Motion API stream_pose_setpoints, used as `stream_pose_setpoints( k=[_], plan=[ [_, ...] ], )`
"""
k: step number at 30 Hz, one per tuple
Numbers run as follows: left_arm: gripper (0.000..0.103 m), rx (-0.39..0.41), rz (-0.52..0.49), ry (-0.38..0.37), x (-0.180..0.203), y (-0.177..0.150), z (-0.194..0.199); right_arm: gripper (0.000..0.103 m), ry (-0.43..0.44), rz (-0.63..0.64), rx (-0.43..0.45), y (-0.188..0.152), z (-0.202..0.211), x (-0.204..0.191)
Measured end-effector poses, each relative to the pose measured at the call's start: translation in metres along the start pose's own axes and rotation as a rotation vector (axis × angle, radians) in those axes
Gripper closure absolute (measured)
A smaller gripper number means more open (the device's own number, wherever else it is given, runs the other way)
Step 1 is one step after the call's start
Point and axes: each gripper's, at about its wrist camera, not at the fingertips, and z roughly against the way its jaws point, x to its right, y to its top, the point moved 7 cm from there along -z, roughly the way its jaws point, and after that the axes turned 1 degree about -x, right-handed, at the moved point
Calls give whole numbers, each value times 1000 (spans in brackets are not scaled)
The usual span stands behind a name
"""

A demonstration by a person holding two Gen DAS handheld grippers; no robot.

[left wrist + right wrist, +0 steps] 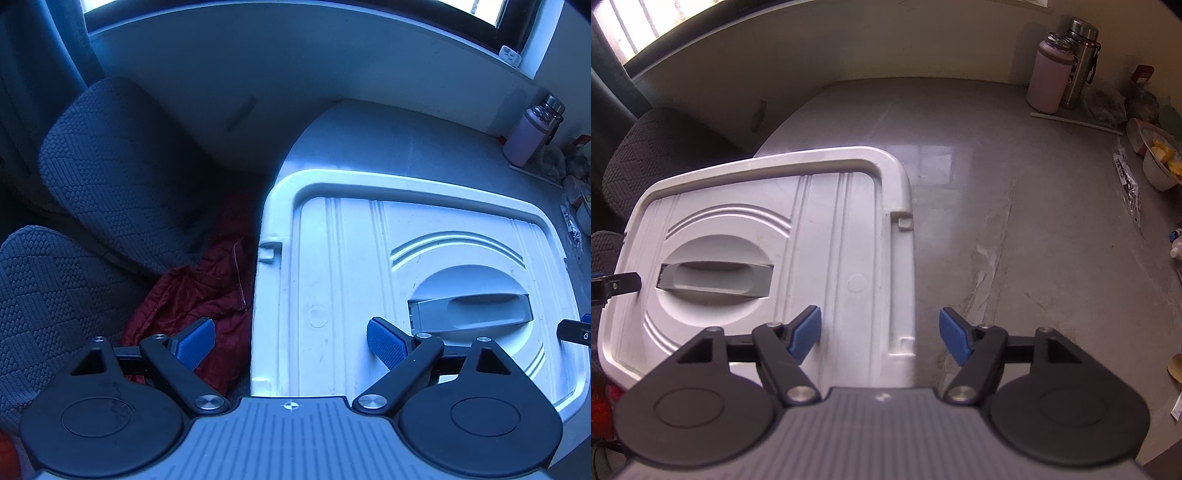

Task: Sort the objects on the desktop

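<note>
No readable writing anywhere that I can make out, just a white ribbed plastic box lid [812, 229] with a grey recessed handle [714, 277] sitting on the glossy grey tabletop [1015, 184]. Left tongs [291, 345] are spread wide over its left edge, right tongs [881, 334] are parted over its right edge, neither pinching anything

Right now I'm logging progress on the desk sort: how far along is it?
Nothing looks sorted yet. The white storage box sits on the table with its lid shut. Both the left gripper and right gripper hang open and empty over its edges. The bottles and clutter at the far side are left.
</note>
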Motion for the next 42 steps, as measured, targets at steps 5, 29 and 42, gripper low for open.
stream_pose_setpoints(
  k=[5,29,42],
  plan=[
    [1,11,-25,36,0,-1,1,30,-12,-20,20,-1,3,1],
    [2,424,-82,-12,7,-36,97,29,-45,4,288,-57,70,-37],
    [2,625,-46,111,18,-187,155,11,-24,81,487,-175,96,-69]
  ],
)
